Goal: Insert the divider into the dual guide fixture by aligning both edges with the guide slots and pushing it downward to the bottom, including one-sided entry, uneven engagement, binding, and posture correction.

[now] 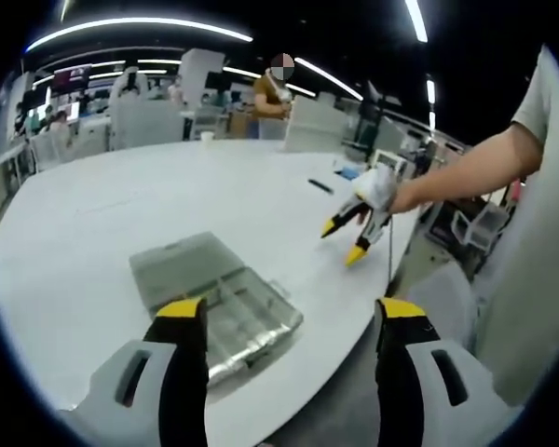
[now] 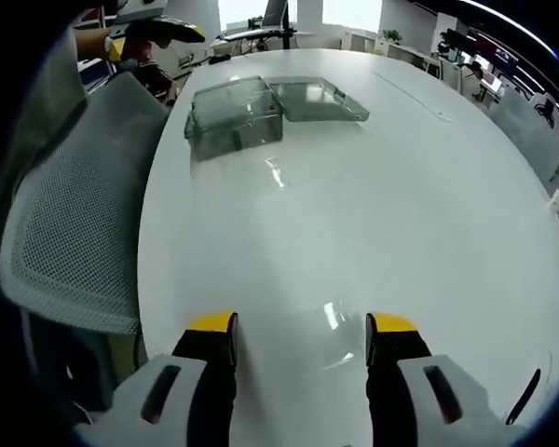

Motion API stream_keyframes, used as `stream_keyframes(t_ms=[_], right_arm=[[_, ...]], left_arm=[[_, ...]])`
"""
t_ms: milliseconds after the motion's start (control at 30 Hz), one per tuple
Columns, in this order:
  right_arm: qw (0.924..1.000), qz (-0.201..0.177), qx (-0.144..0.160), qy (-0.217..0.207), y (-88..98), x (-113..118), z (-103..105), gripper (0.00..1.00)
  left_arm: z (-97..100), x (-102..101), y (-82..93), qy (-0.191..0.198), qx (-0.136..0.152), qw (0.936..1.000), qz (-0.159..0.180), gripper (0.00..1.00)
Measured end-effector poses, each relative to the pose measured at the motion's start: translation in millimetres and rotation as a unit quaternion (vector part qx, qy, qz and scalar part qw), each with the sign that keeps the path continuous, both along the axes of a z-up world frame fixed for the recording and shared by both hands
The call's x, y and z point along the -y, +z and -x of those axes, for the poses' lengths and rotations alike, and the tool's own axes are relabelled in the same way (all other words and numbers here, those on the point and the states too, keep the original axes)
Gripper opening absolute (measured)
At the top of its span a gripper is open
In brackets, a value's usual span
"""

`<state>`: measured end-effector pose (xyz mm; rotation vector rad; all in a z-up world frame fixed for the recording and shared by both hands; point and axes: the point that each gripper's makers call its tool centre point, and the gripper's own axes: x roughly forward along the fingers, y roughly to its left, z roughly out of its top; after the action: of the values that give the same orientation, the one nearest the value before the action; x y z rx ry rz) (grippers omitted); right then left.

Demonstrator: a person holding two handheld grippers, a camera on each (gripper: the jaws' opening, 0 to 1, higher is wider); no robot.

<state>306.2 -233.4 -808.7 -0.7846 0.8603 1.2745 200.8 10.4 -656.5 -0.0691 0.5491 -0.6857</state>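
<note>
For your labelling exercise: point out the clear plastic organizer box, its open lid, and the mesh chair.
clear plastic organizer box (image 2: 235, 121), right gripper view, front wall.
open lid (image 2: 317, 98), right gripper view, flat panel centre.
mesh chair (image 2: 74, 242), right gripper view, mesh backrest.

My left jaws hide near edge of clear case (image 1: 219, 303); divider inside too blurred to tell; case interior hazy.

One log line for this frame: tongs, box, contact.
left tongs: open, above organizer box | right tongs: open, empty, over table | box lid open | no contact
</note>
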Motion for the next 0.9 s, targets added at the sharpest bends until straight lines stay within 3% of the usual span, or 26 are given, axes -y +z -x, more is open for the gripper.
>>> stream_keyframes(t_ms=[900], right_arm=[[0.9997,0.016,-0.01,0.015,-10.7,5,-4,0.47]], left_arm=[[2.7,-3,-3.1,0.008,-0.01,0.9999,-0.007,0.7]])
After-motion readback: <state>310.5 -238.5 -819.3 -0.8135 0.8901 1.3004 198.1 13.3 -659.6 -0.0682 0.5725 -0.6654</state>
